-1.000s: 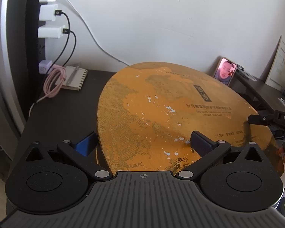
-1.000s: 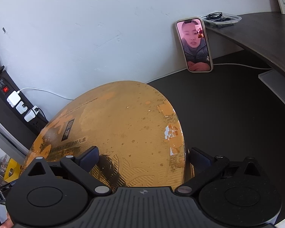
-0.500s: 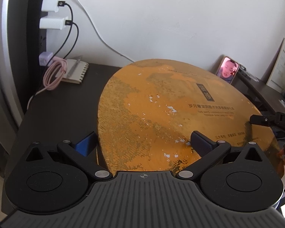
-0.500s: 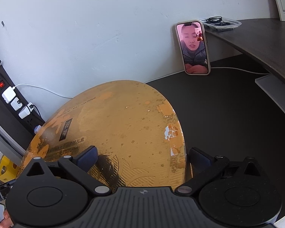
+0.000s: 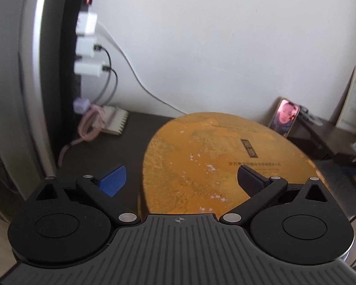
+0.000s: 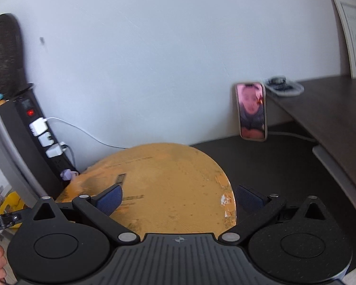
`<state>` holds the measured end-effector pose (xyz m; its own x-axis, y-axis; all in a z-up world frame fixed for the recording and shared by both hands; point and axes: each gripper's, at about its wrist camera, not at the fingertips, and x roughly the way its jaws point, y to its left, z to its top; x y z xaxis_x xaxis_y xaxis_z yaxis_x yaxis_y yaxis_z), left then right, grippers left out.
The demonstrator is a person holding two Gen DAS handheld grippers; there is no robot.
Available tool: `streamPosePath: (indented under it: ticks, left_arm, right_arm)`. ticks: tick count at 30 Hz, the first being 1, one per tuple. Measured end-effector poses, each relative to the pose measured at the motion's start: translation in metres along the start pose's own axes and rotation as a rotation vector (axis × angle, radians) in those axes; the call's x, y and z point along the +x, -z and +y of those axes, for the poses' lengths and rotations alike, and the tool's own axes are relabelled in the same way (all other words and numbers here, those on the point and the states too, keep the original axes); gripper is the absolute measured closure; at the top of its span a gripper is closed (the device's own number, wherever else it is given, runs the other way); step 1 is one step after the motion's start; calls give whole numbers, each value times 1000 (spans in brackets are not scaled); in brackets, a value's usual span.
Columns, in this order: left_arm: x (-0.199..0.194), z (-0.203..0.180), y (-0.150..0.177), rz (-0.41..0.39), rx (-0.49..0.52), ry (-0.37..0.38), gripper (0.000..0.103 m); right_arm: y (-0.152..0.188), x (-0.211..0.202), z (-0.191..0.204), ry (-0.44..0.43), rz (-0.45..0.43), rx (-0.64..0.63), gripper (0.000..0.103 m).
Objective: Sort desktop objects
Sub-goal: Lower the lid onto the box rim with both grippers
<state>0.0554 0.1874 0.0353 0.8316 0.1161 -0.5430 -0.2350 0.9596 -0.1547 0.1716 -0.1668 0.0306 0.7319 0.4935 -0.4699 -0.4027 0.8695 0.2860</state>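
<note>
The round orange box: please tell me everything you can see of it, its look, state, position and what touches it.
The round orange box has a flat, matte lid in mottled orange-gold, with white worn spots, a small dark label and printed lines of text too blurred to read. It looks like cardboard. A chipped patch shows near its edge in the right wrist view. It is above the dark desk. The left gripper and right gripper each straddle its rim with fingers apart; whether they touch it is unclear.

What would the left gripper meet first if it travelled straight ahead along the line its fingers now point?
Probably the round orange-gold box lid: the left gripper straddles its left edge, jaws open. Past the lid stands the white wall. Depth is hard to judge through the fisheye.
</note>
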Motion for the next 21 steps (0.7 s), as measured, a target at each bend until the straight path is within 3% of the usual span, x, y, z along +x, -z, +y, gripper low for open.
streamPosePath:
  ticks: [4, 7, 9, 12, 16, 21]
  left_arm:
    - [-28, -14, 24, -20, 117, -116, 0]
    - [-39, -19, 42, -22, 148, -195, 0]
    - [-38, -15, 47, 0, 119, -232, 0]
    - [-31, -2, 51, 52, 53, -266, 1]
    - [-23, 5, 56, 93, 26, -297, 1]
    - [-21, -1, 60, 89, 61, -290, 1]
  right_arm:
    - [21, -32, 15, -5, -39, -83, 3]
    - [41, -45, 20, 4, -36, -90, 11]
    - [51, -45, 20, 13, -7, -82, 30]
    - [63, -43, 21, 26, 41, -78, 44]
    - [72, -40, 31, 26, 66, -94, 47]
    - [80, -35, 49, -3, 103, -122, 48]
